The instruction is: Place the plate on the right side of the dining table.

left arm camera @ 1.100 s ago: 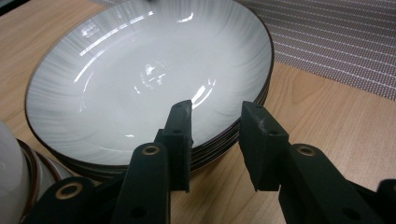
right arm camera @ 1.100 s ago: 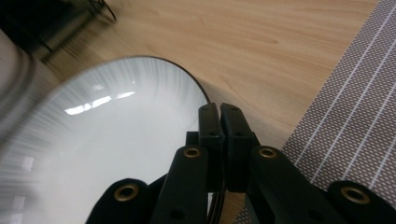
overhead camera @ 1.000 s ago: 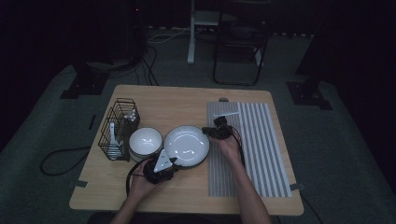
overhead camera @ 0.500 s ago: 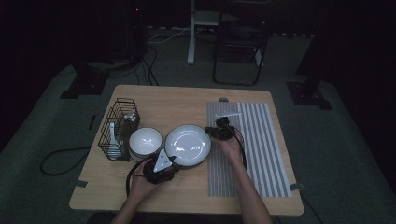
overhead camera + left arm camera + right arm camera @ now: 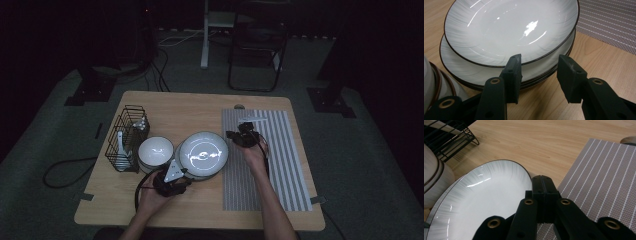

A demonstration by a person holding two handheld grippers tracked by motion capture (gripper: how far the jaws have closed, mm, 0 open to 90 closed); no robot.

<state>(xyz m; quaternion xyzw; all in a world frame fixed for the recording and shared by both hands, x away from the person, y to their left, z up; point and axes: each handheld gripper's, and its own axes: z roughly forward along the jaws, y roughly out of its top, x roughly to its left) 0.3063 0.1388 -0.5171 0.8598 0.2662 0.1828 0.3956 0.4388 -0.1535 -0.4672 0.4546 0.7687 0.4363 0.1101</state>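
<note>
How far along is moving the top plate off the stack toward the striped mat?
Done: the right gripper is shut on the top plate rim, tilting it off the stack. In hand: the left gripper, jaws just opened, stands clear. Left: carrying it onto the striped mat.

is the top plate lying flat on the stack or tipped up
Tipped up. In the left gripper view the top plate sits askew above the stack, with a gap under its near rim.

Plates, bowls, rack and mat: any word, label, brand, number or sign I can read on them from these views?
None can be read. The top plate, the stack under it, the bowl, the wire rack and the striped mat bear no lettering; the high view is too dark and small for fine print.
</note>
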